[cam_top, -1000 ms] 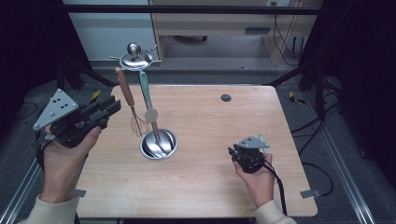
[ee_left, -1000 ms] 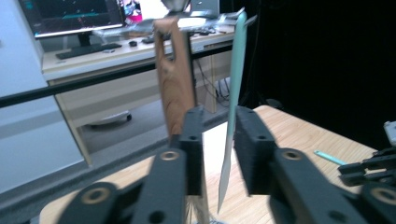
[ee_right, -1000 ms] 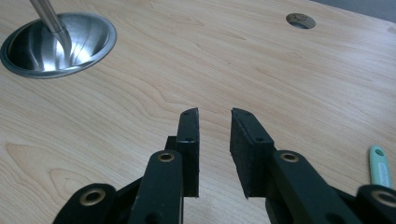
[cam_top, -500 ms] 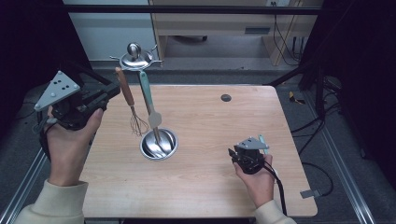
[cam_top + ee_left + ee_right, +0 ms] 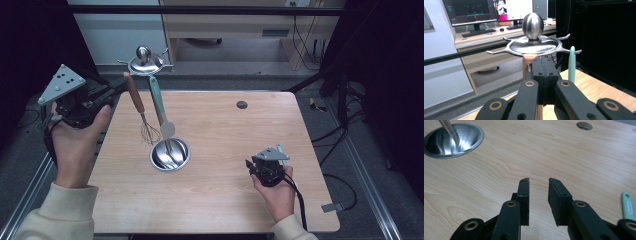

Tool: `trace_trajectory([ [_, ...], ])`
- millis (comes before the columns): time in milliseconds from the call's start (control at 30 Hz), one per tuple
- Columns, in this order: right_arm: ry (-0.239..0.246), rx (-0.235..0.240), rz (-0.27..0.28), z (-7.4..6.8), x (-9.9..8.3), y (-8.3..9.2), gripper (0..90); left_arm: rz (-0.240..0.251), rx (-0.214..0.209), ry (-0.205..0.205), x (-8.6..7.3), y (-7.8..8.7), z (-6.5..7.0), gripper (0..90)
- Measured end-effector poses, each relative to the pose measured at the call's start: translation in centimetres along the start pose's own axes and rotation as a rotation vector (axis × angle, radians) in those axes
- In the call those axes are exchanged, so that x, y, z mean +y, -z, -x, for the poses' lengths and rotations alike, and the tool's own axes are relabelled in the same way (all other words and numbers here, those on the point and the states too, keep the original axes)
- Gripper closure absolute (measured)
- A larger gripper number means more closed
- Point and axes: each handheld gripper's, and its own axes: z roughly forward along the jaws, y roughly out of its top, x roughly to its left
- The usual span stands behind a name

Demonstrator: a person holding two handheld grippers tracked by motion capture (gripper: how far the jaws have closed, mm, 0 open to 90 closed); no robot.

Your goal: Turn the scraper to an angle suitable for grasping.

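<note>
The wooden table (image 5: 225, 190) carries a utensil stand whose round steel base (image 5: 170, 154) sits left of centre, with a hooked steel top disc and knob (image 5: 145, 61) high above it. A teal-handled spatula (image 5: 161, 107) hangs from one hook just beside the whisk, its blade near the base. A dark round grommet (image 5: 242, 104) lies toward the far edge, well apart from everything. At the near right a small teal-handled utensil (image 5: 628, 205) lies on the table beside the right gripper.

The wooden-handled whisk (image 5: 140, 112) hangs at the stand's left side. The left gripper (image 5: 107, 95), held above the table's left edge, has its jaws closed to a thin seam, and they have just been closing. In the left gripper view the top of the wooden handle (image 5: 528, 62) shows directly behind the shut jaws, under the disc; whether the pads pinch it cannot be told.

The whisk's long axis runs steeply, handle end up near the hook and tilted toward the left gripper, wire loops down just left of the base.

The right gripper (image 5: 538, 187) rests low over bare wood at the near right, jaws narrowly parted with nothing between them.
</note>
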Motion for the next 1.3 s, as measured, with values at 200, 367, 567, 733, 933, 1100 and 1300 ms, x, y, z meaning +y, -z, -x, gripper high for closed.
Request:
trace_trajectory([
  [200,0.007,-0.002,0.004,0.2,0.0,0.1,71.6,-0.004,0.012,0.006,-0.1,-0.2,-0.2,90.0],
  [367,-0.003,-0.002,0.001,0.2,0.0,0.1,71.6,-0.004,0.011,0.011,-0.2,-0.3,-0.4,90.0],
  [567,-0.004,-0.005,0.004,0.3,0.0,0.2,71.6,-0.003,0.016,0.021,-0.2,-0.4,-0.8,90.0],
  [733,-0.006,-0.006,0.005,0.4,-0.1,0.3,71.7,-0.001,0.016,0.034,-0.2,-0.6,-1.3,90.0],
  [933,-0.009,-0.009,0.002,0.5,-0.1,0.4,71.7,-0.004,0.021,0.035,-0.1,-1.0,-2.2,90.0],
  [1100,-0.005,-0.008,0.003,0.5,-0.1,0.4,71.7,-0.014,0.020,0.053,0.1,-1.2,-2.9,90.0],
  [1300,-0.005,-0.010,0.000,0.5,-0.1,0.5,71.7,-0.021,0.019,0.069,-0.1,-1.6,-3.7,90.0],
])
